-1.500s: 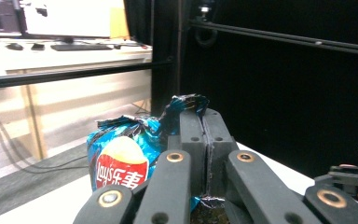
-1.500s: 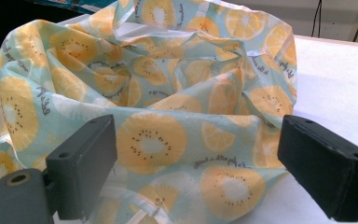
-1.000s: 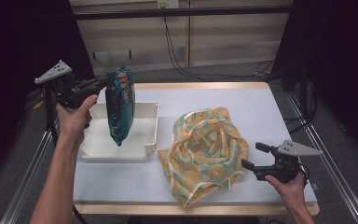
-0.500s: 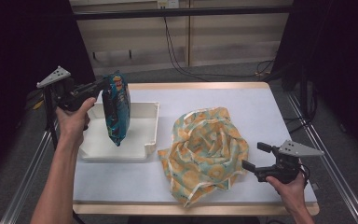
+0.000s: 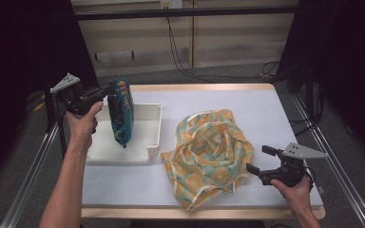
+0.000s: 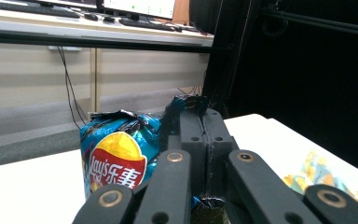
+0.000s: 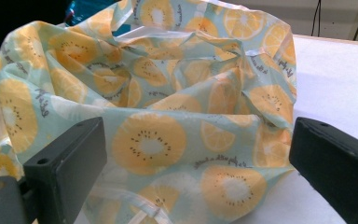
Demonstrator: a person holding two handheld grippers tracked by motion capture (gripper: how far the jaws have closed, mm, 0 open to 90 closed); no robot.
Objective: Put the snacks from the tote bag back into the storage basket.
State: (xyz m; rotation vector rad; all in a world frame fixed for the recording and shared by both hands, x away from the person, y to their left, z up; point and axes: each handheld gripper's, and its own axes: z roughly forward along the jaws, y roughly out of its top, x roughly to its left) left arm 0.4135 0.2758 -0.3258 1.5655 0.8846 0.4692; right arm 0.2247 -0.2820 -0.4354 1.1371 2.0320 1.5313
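Note:
A blue chip bag (image 5: pixel 121 114) hangs upright over the white tray (image 5: pixel 142 151), pinched at its top edge by my left gripper (image 5: pixel 108 90), which is shut on it. In the left gripper view the closed jaws clamp the crumpled top of the chip bag (image 6: pixel 121 154). A crumpled cloth bag printed with orange slices (image 5: pixel 209 152) lies on the table's middle right. My right gripper (image 5: pixel 260 159) rests at the table's right front, open, its jaws standing wide just short of the cloth bag (image 7: pixel 168 112).
The white tray sits at the table's left side. The table's front wooden edge (image 5: pixel 204 213) runs below the cloth. Metal rails (image 5: pixel 33 166) flank the table, and cables lie on the floor behind it.
My left gripper has carried the chip bag a little left and lower over the tray. The right gripper has stayed in place.

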